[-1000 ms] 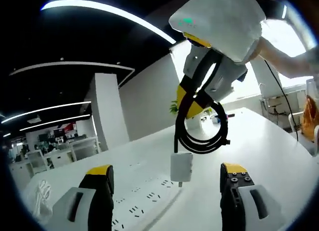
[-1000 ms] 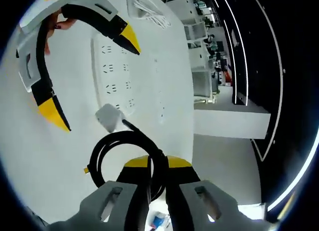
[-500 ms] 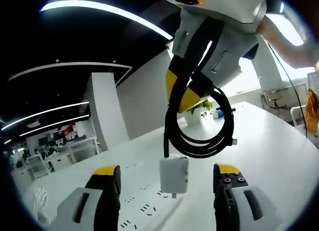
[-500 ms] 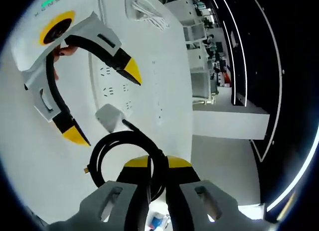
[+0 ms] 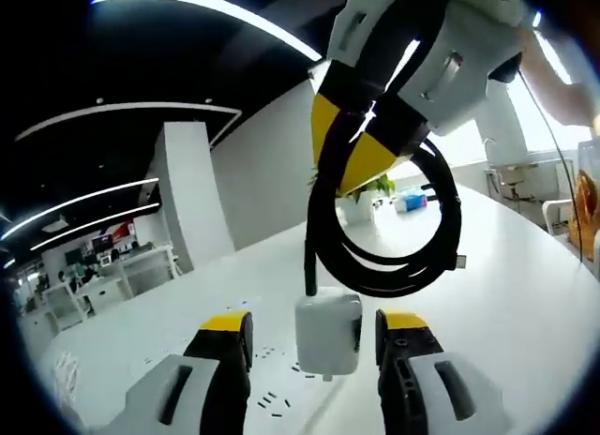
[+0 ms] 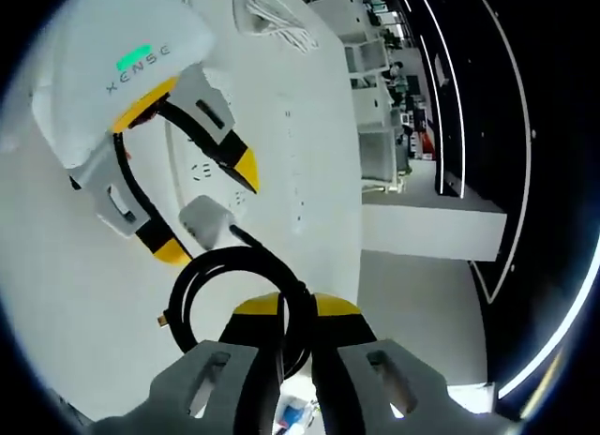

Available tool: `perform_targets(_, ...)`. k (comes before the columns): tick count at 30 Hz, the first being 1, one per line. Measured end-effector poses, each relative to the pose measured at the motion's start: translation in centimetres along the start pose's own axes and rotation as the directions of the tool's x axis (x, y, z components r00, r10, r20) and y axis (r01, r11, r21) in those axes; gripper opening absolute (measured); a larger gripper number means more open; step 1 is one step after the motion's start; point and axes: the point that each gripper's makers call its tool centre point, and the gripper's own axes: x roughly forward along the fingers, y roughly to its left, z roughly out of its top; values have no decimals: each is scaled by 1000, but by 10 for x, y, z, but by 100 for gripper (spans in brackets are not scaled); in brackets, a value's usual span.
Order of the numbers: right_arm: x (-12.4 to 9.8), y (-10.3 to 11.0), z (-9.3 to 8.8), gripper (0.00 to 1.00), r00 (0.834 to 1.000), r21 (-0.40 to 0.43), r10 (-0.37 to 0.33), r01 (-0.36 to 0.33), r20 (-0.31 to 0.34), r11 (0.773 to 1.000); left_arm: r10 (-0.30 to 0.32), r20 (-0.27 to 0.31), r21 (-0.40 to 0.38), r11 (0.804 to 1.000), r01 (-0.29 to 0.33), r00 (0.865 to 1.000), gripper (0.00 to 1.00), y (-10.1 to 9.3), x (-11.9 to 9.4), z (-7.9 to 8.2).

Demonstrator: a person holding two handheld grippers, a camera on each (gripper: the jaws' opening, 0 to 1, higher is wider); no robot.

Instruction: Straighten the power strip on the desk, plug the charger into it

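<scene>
Up close in the left gripper view, the left gripper (image 5: 313,334) is reaching forward from the bottom edge with its two yellow-tipped jaws parted, and the white charger (image 5: 328,332) is hanging in the gap between them. Whether the jaws are touching the charger's sides is hard to tell, though they are not closed on it. Above, the right gripper (image 5: 370,144) is coming down from the top, its jaws pinched on the coiled black cable (image 5: 386,238), from which the charger is dangling on a short straight length. Beneath, the white power strip (image 5: 272,397) is lying flat on the white desk (image 5: 506,304), its rows of dark socket slots just below the charger. Far back on the desk, a small potted plant (image 5: 367,189) is standing (an open office is stretching away behind it).

Next, in the right gripper view, the right gripper (image 6: 280,315) is rising from the bottom with its jaws pressed tight on the cable (image 6: 192,294). The charger (image 6: 204,221) is sitting at the far end of the coil, between the spread jaws of the left gripper (image 6: 204,210), which is entering from the upper left. The power strip (image 6: 202,135) is running along the desk (image 6: 56,341) past it, and a loose white cord (image 6: 281,18) is lying at the far end.
</scene>
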Motion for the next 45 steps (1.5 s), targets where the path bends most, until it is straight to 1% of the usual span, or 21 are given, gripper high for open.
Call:
perform_targets(2, 0, 0, 0, 7, 1000, -3, -1, 1, -10, 1000, -2, 2, 5, 1000, 2, 1000, 46, 0, 3, 1)
perform_targets(5, 0, 0, 1, 7, 1000, -18, -1, 1, -18, 1000, -13, -12, 10, 1000, 13, 1000, 39, 0, 8, 1)
perform_targets(8, 0, 0, 2, 7, 1000, -29, -8, 8, -23, 1000, -27, -25, 21, 999, 28, 999, 29, -3, 12, 0)
perform_targets(9, 0, -1, 3, 7, 1000, -29, -9, 8, -25, 1000, 4, -34, 43, 999, -2, 999, 28, 2, 12, -1)
perform_targets(10, 0, 0, 4, 7, 1000, -31, -7, 6, -30, 999, -22, -39, 43, 999, 24, 999, 28, -3, 15, -2)
perform_targets(13, 2, 0, 6, 7, 999, -44, -9, 7, -48, 999, -27, -55, 35, 999, 29, 998, 28, -2, 20, -5)
perform_targets(15, 3, 0, 7, 7, 998, -43, -2, -1, -63, 999, -35, -74, 44, 998, 39, 997, 27, -1, 23, -9)
perform_targets(17, 5, 0, 7, 7, 995, -29, 14, -17, -97, 999, -53, -87, 47, 997, 58, 995, 27, -1, 26, -11)
perform_targets(20, 9, -1, 13, 7, 991, -26, 26, -30, -128, 999, -71, -111, 25, 997, 75, 991, 27, 4, 31, -14)
perform_targets(21, 10, -1, 14, 7, 989, -1, 36, -37, -144, 999, -76, -113, 25, 997, 79, 991, 27, 6, 31, -16)
perform_targets(22, 10, -3, 16, 7, 988, -3, 44, -45, -150, 999, -81, -116, 24, 996, 84, 990, 27, 7, 31, -17)
perform_targets(25, 12, -4, 19, 7, 984, 22, 69, -66, -166, 998, -112, -122, -26, 994, 110, 986, 27, 7, 30, -19)
perform_targets(27, 14, -3, 20, 8, 981, 31, 87, -83, -175, 996, -138, -131, -43, 990, 133, 982, 27, 7, 29, -21)
perform_targets(33, 20, -3, 22, 8, 971, 97, 143, -126, -194, 987, -186, -169, -37, 983, 183, 968, 26, 14, 28, -24)
perform_targets(36, 23, -3, 20, 8, 964, 120, 163, -140, -211, 983, -228, -181, -33, 974, 225, 957, 26, 14, 31, -24)
perform_targets(38, 25, -5, 18, 8, 957, 139, 176, -147, -230, 979, -260, -172, -41, 966, 256, 950, 26, 14, 34, -23)
perform_targets(39, 26, -6, 19, 8, 955, 150, 185, -153, -232, 977, -270, -170, -36, 963, 268, 948, 26, 14, 35, -22)
perform_targets(40, 26, -5, 17, 8, 948, 166, 201, -164, -245, 972, -286, -166, -24, 958, 286, 944, 26, 13, 36, -21)
perform_targets(42, 28, -8, 18, 8, 947, 174, 208, -169, -243, 970, -300, -179, -36, 954, 298, 937, 26, 15, 38, -20)
perform_targets(44, 29, -9, 19, 8, 944, 192, 221, -177, -243, 965, -305, -175, -32, 952, 304, 936, 26, 18, 39, -20)
perform_targets(45, 29, -8, 20, 8, 944, 209, 233, -185, -234, 960, -312, -169, -45, 950, 309, 935, 26, 19, 39, -20)
